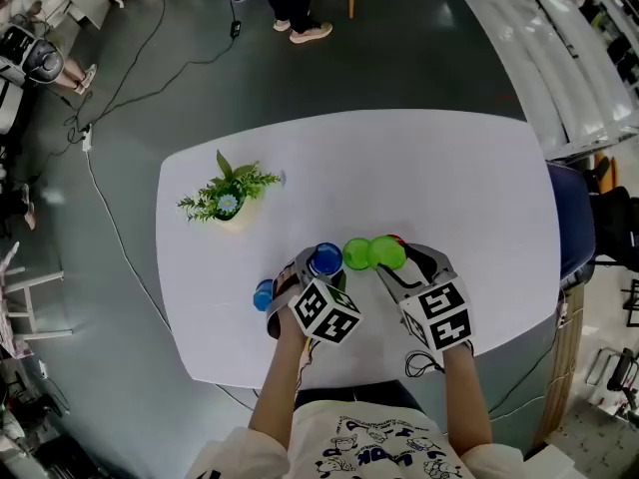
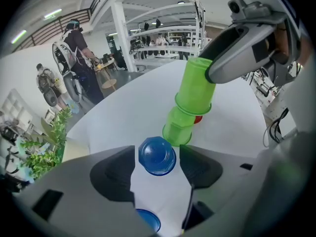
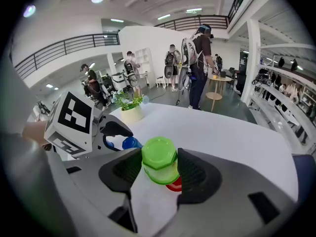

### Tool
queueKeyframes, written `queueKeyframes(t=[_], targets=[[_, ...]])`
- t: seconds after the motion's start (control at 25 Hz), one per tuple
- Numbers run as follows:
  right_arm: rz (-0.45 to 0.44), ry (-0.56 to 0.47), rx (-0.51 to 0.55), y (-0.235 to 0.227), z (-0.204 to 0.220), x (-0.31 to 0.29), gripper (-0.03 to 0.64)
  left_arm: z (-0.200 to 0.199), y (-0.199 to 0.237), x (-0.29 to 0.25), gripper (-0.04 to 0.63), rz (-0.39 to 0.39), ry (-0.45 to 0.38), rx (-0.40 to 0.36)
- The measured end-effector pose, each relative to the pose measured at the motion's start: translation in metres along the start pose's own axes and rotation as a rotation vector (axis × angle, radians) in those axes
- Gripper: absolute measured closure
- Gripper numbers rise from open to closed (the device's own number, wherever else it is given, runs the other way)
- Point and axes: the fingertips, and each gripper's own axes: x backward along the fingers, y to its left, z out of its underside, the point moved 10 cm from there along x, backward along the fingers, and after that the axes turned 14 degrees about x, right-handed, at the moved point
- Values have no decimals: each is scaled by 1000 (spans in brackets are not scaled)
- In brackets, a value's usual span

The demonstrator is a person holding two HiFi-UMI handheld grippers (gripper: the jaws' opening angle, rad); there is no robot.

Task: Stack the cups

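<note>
- My right gripper (image 3: 159, 168) pinches the held green cup (image 3: 159, 154); both pads press on its sides, and its mouth looks downward.
- My landmark is the standing green cup (image 2: 177, 128); it stands mouth down on the table (image 1: 429, 168).
- The held green cup hangs just above the top of the standing green cup; it leans away toward my right side, so its long axis is tilted and not in line with the cup below; whether the rim already touches that top, I cannot tell.
- I judge that the coming move must first bring this axis upright over the standing green cup; only then can the cup go straight down over it.
- My left gripper (image 2: 157, 168) has its jaws spread; the blue cup (image 2: 157, 155) stands between them, mouth down, with a thin gap at each pad, so it is not gripped.
- This blue cup is just beside the standing green cup, on its left in the head view; a second blue cup (image 2: 148, 222) lies further on that same side, nearer to me.
- A red cup (image 2: 198, 119) shows partly behind the standing green cup.
</note>
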Motion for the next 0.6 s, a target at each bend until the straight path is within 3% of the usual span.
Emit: queueKeyframes(t=[0.32,0.48,0.6], targets=[[-10,-47,-36,2,-1,-1,360,-1,5,31,301,33,-97,65],[7,-83,-57,7,-3,2,303,1,14,62,301,22,-194,101],[45,-140,-69,9,-2,10,274,8,27,86,301,11,-282,172]])
